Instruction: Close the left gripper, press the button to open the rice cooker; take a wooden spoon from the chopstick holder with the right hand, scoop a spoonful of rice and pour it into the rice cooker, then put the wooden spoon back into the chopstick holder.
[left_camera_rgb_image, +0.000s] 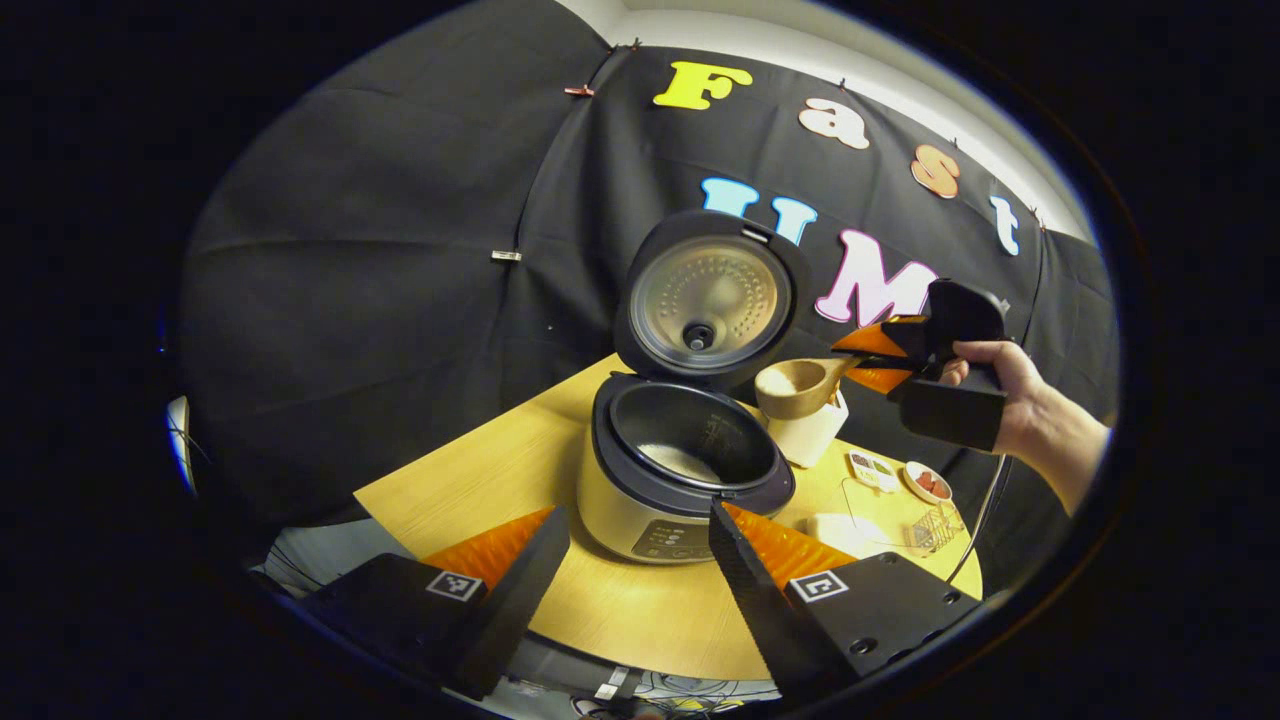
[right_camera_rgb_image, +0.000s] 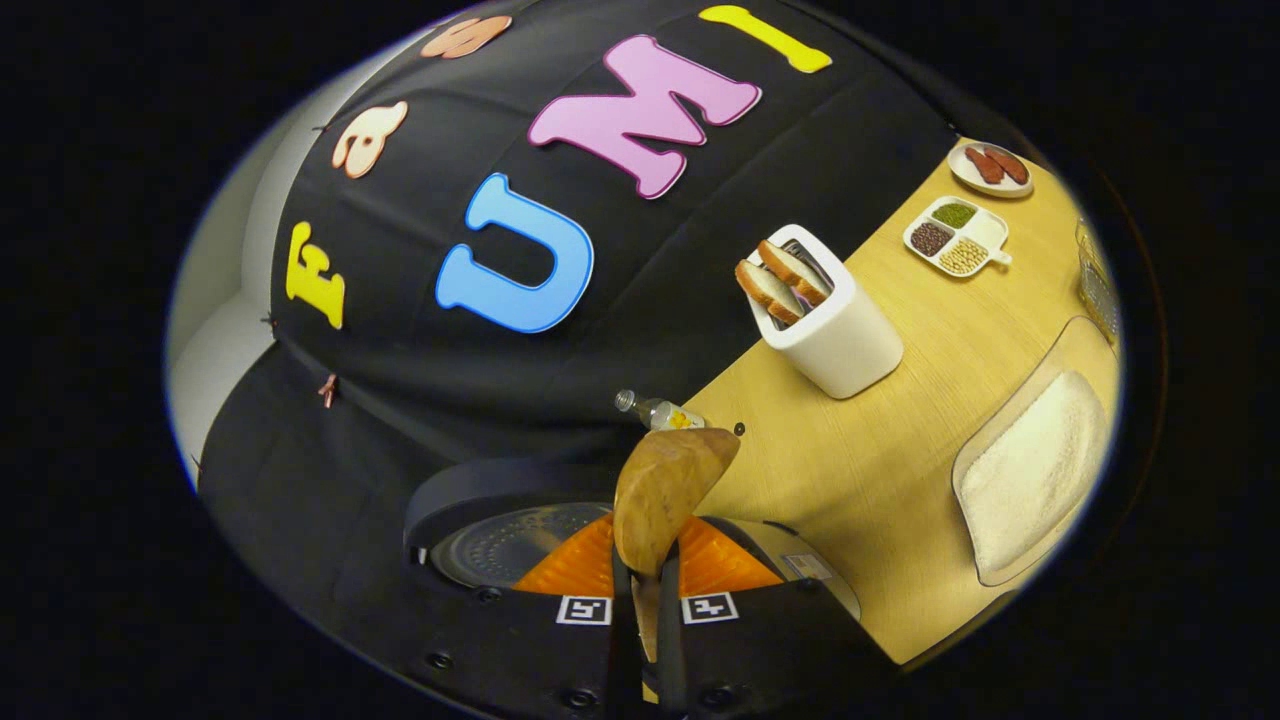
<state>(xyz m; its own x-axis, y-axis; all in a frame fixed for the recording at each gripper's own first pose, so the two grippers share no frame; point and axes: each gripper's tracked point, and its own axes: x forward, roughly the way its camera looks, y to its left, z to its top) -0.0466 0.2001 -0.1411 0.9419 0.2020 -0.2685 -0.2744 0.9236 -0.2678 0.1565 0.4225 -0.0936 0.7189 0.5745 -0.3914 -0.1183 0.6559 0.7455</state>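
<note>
Left gripper view: my left gripper (left_camera_rgb_image: 640, 545) spread wide before the open rice cooker (left_camera_rgb_image: 683, 470), rice inside; at two o'clock, my right gripper (left_camera_rgb_image: 868, 357) clenches the empty wooden spoon (left_camera_rgb_image: 800, 387).

The table (left_camera_rgb_image: 640, 600) is pale wood with a fine, matt grain. The spoon (right_camera_rgb_image: 662, 492) is smooth wood, its bowl faintly sheened. The rice cooker (left_camera_rgb_image: 665, 470) has a satiny, metal-looking body and a dark, glossy rim; its inner pot (left_camera_rgb_image: 690, 430) is dark and smooth, and the raised lid (left_camera_rgb_image: 710, 297) carries a dimpled, shiny metal plate. The booth wall (left_camera_rgb_image: 380, 300) is matt black cloth. The toaster (right_camera_rgb_image: 835, 335) looks like smooth, matt white plastic. The rice tray (right_camera_rgb_image: 1035, 470) appears to be clear plastic, holding grainy white rice.
</note>
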